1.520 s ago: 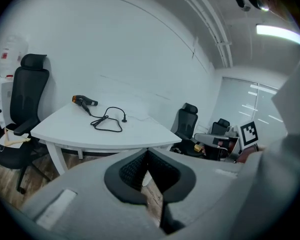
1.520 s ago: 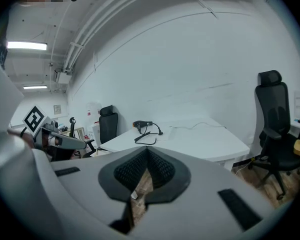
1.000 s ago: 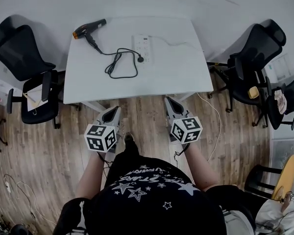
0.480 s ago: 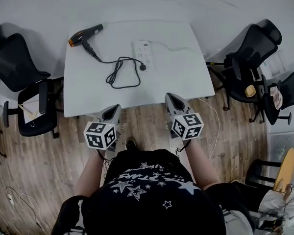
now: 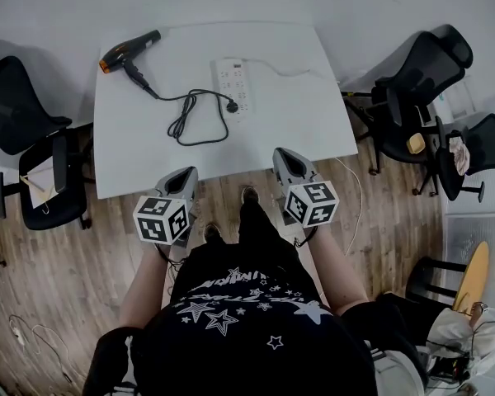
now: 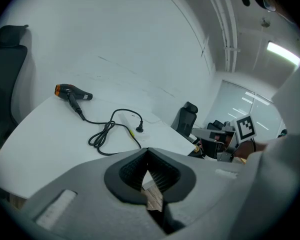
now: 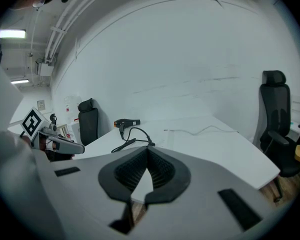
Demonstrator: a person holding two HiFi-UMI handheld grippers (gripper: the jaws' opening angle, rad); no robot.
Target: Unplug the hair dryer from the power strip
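Since half a second back the person has stepped in: 1 shoe (image 5: 249, 195) now lands between the 2 grippers and the white table (image 5: 301, 118) fills more of my head view. Both tools hang over the wooden floor (image 5: 82, 238) just short of the table's near edge, touching nothing on it.

On my left gripper (image 5: 184, 174) the ribbed pads (image 6: 134, 172) meet at their tips, closed on nothing. My right gripper (image 5: 282, 153) reads the same in its own view, pads (image 7: 162, 170) pressed together and empty.

Farther back on the table, the black hair dryer (image 5: 128, 49) with its orange nozzle lies at the far left corner. Its cord (image 5: 194, 115) runs toward the middle, loops loosely, and ends in the plug (image 5: 231, 106), which sits on the near end of the white power strip (image 5: 235, 79). From here I can't tell how deep it sits in its socket. Black office chairs (image 5: 421, 64) stand to either side.
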